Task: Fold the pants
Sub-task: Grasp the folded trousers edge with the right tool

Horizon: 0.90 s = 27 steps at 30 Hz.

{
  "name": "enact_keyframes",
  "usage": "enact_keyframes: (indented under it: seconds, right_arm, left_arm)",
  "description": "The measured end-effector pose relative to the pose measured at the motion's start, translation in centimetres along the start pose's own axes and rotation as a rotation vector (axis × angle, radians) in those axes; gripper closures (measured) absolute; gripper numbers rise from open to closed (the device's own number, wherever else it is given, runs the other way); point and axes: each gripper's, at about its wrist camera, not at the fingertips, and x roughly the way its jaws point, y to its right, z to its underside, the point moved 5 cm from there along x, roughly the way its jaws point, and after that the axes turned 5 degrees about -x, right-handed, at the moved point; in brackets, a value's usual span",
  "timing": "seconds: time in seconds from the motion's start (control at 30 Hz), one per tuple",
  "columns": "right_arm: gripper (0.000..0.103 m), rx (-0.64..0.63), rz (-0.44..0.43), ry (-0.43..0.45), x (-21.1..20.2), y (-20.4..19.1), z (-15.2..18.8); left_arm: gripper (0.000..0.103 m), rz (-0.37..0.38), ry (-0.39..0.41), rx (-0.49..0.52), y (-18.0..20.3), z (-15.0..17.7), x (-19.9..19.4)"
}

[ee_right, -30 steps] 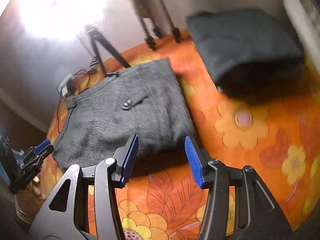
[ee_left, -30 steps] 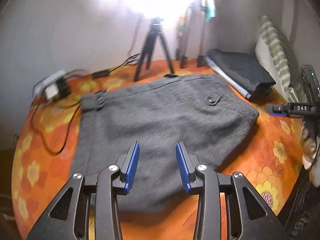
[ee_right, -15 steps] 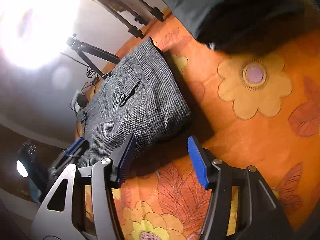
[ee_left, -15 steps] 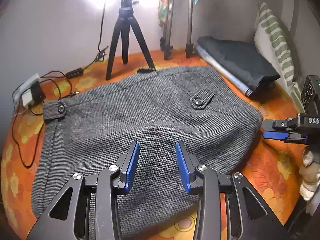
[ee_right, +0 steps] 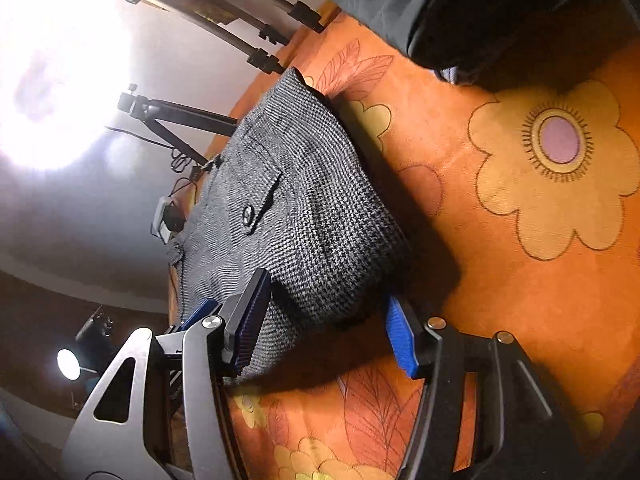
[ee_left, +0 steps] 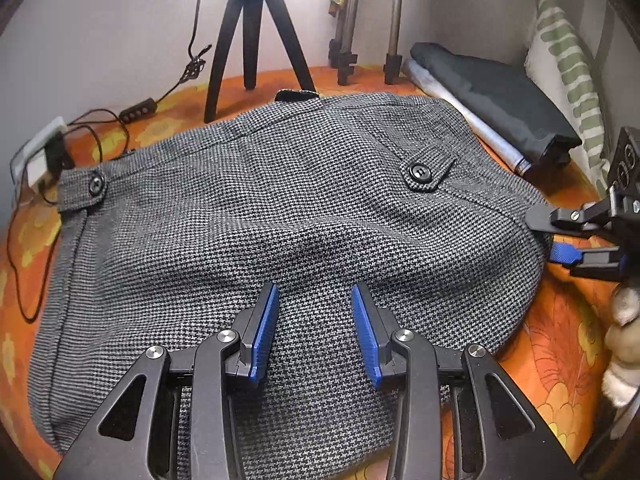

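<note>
Both grippers lowered toward pants [ee_left: 280, 208] (folded).

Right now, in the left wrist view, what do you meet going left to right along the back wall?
White power adapter → black tripod → two metal stand legs → folded dark cloth → striped pillow.

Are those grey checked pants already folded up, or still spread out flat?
Folded. The grey pants lie as a thick, compact bundle on the orange floral cover, with a rounded doubled edge and no legs stretching out.

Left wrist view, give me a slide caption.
Left gripper open above folded houndstooth pants on a floral cover.
</note>
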Motion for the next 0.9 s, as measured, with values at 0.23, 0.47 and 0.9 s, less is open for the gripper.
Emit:
enact_keyframes:
  seconds: [0.23, 0.47, 0.9]
  right_arm:
    - [0.046, -0.043, 0.026, 0.034, 0.4, -0.6, 0.0]
    - [0.081, -0.083, 0.054, 0.076, 0.4, -1.2, -0.5]
    - [0.088, -0.256, 0.168, 0.128, -0.7, -3.8, -0.5]
  left_arm:
    - [0.067, 0.000, 0.012, 0.012, 0.1, 0.0, -0.1]
    - [0.067, -0.010, 0.020, 0.029, 0.4, 0.1, -0.2]
    - [0.066, 0.051, 0.103, -0.084, -1.4, -1.1, -1.5]
